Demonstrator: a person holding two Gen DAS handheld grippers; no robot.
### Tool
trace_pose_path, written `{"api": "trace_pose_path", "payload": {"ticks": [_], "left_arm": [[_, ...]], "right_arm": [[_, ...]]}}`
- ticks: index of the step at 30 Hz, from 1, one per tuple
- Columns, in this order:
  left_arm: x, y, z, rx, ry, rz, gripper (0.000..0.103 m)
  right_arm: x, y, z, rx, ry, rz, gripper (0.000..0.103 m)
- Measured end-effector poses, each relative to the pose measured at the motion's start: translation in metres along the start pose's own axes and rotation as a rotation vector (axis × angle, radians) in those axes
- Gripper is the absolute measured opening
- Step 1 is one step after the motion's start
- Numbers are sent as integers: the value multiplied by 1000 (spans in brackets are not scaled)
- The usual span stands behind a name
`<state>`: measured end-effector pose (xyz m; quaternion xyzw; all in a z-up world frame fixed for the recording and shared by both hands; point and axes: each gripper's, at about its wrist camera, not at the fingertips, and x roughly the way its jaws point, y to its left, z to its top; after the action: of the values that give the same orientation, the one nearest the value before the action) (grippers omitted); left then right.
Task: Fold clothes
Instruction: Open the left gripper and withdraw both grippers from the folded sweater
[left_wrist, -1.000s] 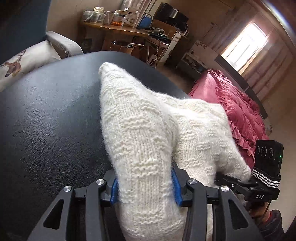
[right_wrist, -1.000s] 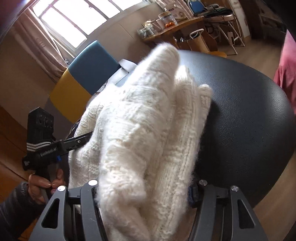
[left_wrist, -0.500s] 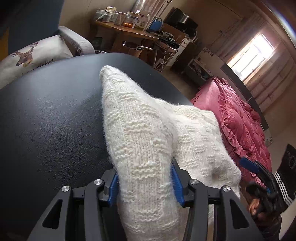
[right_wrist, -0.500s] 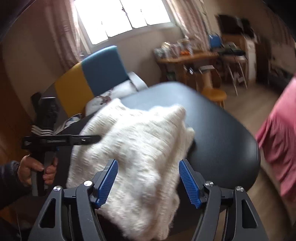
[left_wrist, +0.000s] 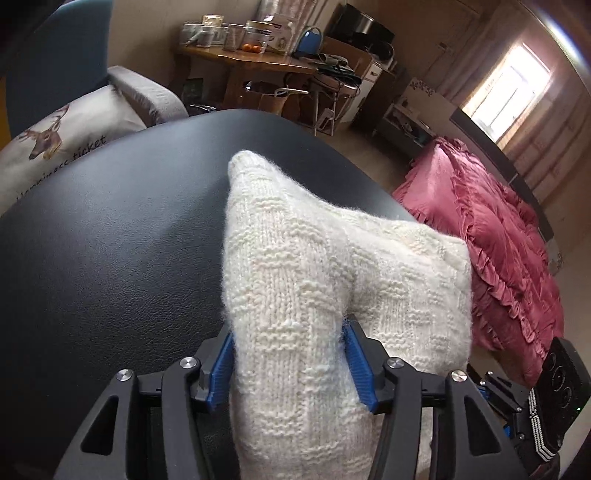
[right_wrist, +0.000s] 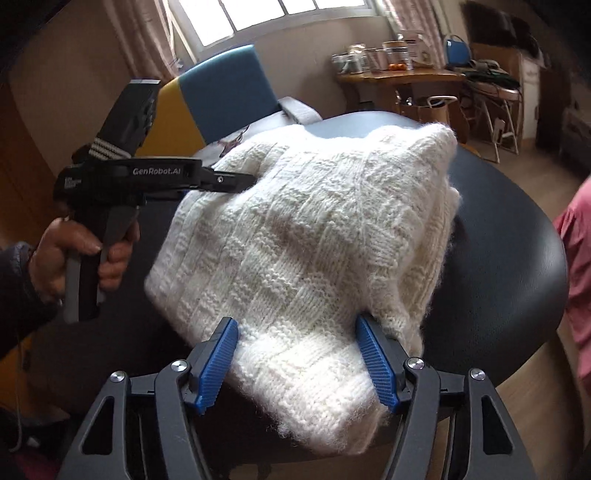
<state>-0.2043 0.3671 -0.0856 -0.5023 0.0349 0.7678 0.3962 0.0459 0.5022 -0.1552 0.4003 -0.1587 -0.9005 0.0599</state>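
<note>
A thick white knit sweater (left_wrist: 295, 277) lies folded on a round black padded table (left_wrist: 110, 258). My left gripper (left_wrist: 290, 354) has a raised fold of the knit filling the gap between its blue pads, and its jaws are opening. In the right wrist view the same sweater (right_wrist: 314, 240) rests flat. Its near corner lies between the spread pads of my right gripper (right_wrist: 297, 365), which is open, with both pad faces bare. The left gripper (right_wrist: 236, 181) reaches the sweater's far left corner, held by a person's hand (right_wrist: 74, 254).
Pink ruffled bedding (left_wrist: 517, 258) lies right of the table. A deer-print cushion (left_wrist: 55, 136) sits on a chair at the table's far left edge. A blue and yellow chair back (right_wrist: 221, 92) and a cluttered wooden desk (right_wrist: 399, 74) stand beyond the black table top (right_wrist: 498, 258).
My right gripper let go of the bunched sweater and drew back, and the sweater settled flat on the table. The left gripper stayed in place with the fold still between its pads.
</note>
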Motion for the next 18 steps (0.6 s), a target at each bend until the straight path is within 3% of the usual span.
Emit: {"api": "trace_pose_path", "payload": {"ticks": [4,10,13,15,18], "left_arm": [[-28,5,-2,-12,-64,75,57],[-100,-14,-45,75,-239,252,57],[-134,-38,-70,101,-324,347,57],[-152,-49,-81,95,-353,389,57],[-179,-66,-94,98,-386,450,58]], "right_arm": [[-4,-4,2,2,4,-8,68],[-16,13,14,30,-44,-79,72],[-34,44,19,-23,-142,-159,85],[-43,61,22,-36,-194,-194,103],[-50,78,27,-21,-243,-237,103]]}}
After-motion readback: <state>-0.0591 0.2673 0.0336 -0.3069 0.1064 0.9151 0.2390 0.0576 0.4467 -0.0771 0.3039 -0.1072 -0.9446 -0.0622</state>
